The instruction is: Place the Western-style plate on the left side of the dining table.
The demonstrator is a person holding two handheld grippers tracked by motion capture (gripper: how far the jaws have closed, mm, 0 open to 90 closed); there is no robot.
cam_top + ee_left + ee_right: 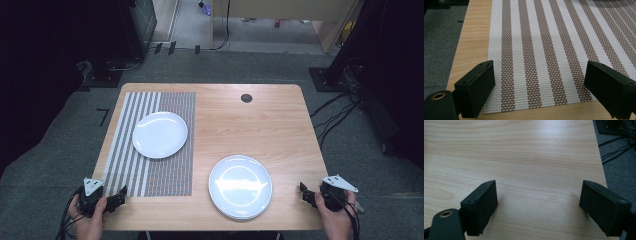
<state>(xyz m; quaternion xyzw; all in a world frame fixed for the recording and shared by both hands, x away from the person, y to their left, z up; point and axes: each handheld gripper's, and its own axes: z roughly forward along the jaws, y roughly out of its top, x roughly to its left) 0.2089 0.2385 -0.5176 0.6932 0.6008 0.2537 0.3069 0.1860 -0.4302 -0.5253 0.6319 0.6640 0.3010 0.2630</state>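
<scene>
Here both the left gripper point(121, 191) and right gripper point(302, 188) hang spread and empty; the right should approach the plate stack point(240, 186), lower centre, low at its rim.

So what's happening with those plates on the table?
A person holds a black two-jaw gripper in each hand at the near edge of the light wooden table. The left gripper and right gripper are both open and hold nothing. One round white plate lies on the brown-and-white striped woven placemat; a stack of round white plates sits on bare wood.
</scene>
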